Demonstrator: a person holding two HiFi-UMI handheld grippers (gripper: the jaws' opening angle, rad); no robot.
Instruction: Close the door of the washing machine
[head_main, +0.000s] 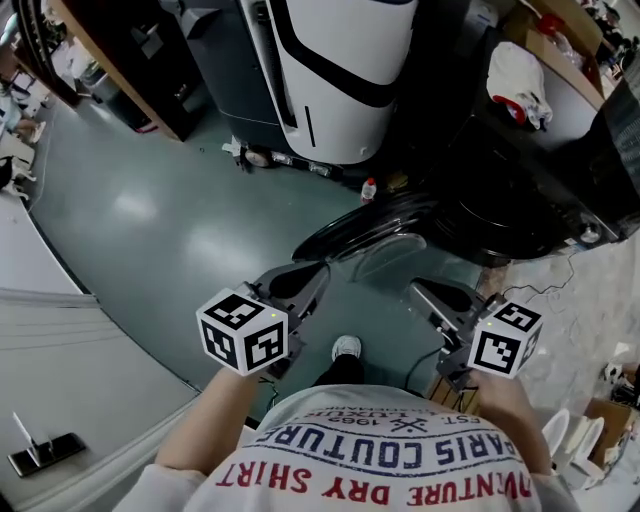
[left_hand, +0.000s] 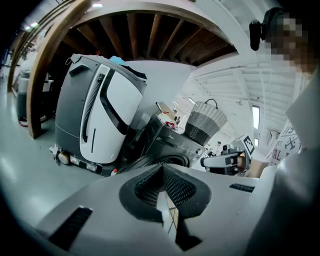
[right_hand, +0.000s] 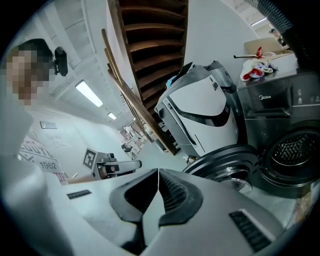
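Drum (right_hand: 292, 149) visible in right gripper view, hidden in head view; door (head_main: 360, 232) open.

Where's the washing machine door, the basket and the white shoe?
washing machine door (right_hand: 219, 160): right gripper view, on its dark round rim.
basket (left_hand: 205, 122): left gripper view, on its woven side.
white shoe (head_main: 346, 348): head view, on its toe.

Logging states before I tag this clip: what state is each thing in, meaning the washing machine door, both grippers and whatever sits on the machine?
washing machine door: swung open, drum opening uncovered.
left gripper: jaws together, holding nothing.
right gripper: jaws together, holding nothing.
basket: upright on top of the washing machine.
white cloth: crumpled on the machine's top.
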